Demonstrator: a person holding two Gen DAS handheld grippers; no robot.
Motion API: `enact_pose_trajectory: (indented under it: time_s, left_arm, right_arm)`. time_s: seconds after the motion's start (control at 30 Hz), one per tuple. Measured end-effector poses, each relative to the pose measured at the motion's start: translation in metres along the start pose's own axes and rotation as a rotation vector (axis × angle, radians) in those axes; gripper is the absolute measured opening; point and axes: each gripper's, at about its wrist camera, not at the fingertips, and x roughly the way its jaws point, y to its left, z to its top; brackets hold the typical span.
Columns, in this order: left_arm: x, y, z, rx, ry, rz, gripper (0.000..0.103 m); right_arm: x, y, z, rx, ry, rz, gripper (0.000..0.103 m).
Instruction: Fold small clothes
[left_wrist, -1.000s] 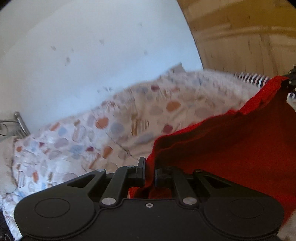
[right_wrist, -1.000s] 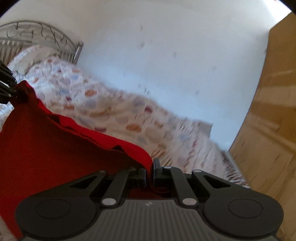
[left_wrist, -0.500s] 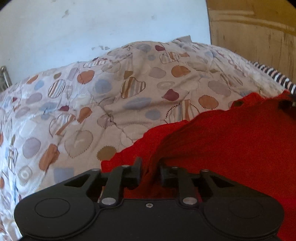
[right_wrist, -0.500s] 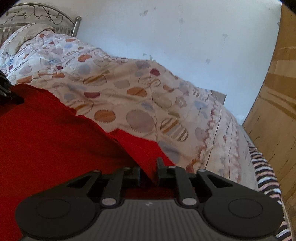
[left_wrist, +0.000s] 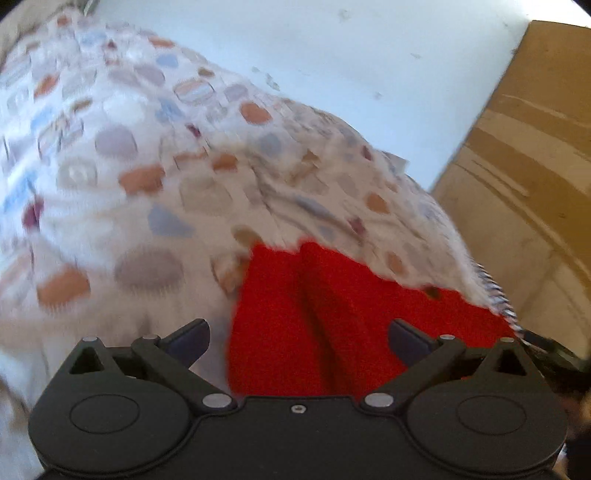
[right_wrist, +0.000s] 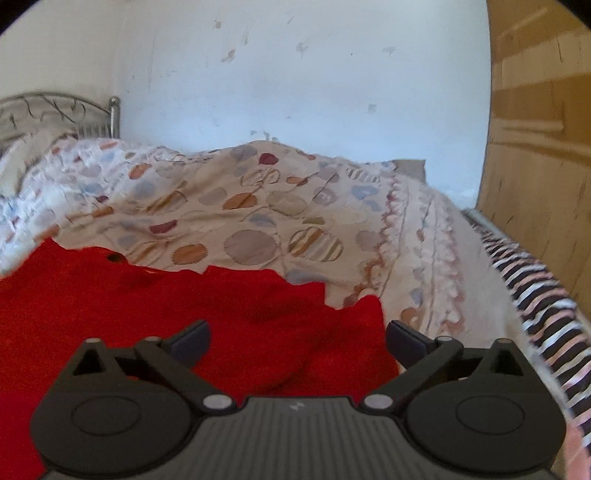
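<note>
A red garment (left_wrist: 317, 314) (right_wrist: 192, 314) lies spread on the patterned bedspread (left_wrist: 147, 166) (right_wrist: 258, 206). My left gripper (left_wrist: 299, 334) hangs low over the garment's left part, its jaws opening wide, with cloth below them but not pinched. My right gripper (right_wrist: 297, 334) is over the garment's right corner, its jaws also opening wide, and the pads touch nothing. The left wrist view is blurred and tilted.
A white wall (right_wrist: 295, 92) stands behind the bed. A wooden wardrobe (right_wrist: 535, 129) (left_wrist: 535, 166) rises on the right. A metal headboard (right_wrist: 55, 114) is at the far left. A striped cloth (right_wrist: 535, 288) lies along the bed's right edge.
Both grippers let go of the red garment and their jaws spread wide. The garment dropped from hanging between them onto the bedspread. Both hands sank, and the left view rolled.
</note>
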Motion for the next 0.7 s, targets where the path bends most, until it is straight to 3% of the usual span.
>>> enact_pose_trajectory:
  time_s: [0.1, 0.2, 0.23, 0.27, 0.3, 0.33, 0.37, 0.4, 0.5, 0.6, 0.7]
  left_arm:
    - [-0.008, -0.009, -0.027, 0.042, 0.054, -0.038, 0.097]
    - [-0.005, -0.020, -0.045, 0.093, 0.113, -0.047, 0.079]
    - [-0.003, -0.024, -0.048, 0.098, 0.128, -0.041, 0.069]
    - [-0.003, -0.024, -0.051, 0.093, 0.139, -0.040, 0.051]
    - [-0.005, -0.023, -0.054, 0.081, 0.150, -0.049, 0.039]
    - [-0.005, -0.024, -0.054, 0.067, 0.150, -0.060, 0.014]
    - [-0.008, -0.027, -0.054, 0.063, 0.133, -0.058, 0.006]
    - [-0.013, -0.031, -0.054, 0.071, 0.102, -0.024, 0.006]
    - [-0.029, -0.033, -0.054, 0.037, 0.015, 0.082, 0.005]
    - [-0.045, -0.015, -0.063, -0.093, -0.074, 0.111, 0.005]
    - [-0.043, 0.003, -0.082, -0.210, -0.072, 0.115, 0.005]
  right_arm:
    - [0.010, -0.002, 0.003, 0.014, 0.018, 0.029, 0.100]
    - [0.023, 0.002, 0.009, 0.006, 0.035, 0.054, 0.088]
    - [0.028, 0.002, 0.011, 0.009, 0.040, 0.065, 0.087]
    - [0.031, 0.004, 0.012, 0.013, 0.041, 0.074, 0.080]
    - [0.036, 0.005, 0.013, 0.016, 0.051, 0.079, 0.067]
    - [0.040, 0.007, 0.014, 0.012, 0.061, 0.075, 0.054]
    - [0.043, 0.009, 0.015, 0.006, 0.071, 0.057, 0.021]
    - [0.045, 0.010, 0.015, 0.005, 0.077, 0.036, 0.013]
    - [0.042, 0.011, 0.013, -0.008, 0.060, -0.022, 0.010]
    - [0.046, 0.007, 0.008, 0.001, 0.073, -0.067, 0.009]
    - [0.051, 0.001, 0.001, 0.024, 0.089, -0.074, 0.009]
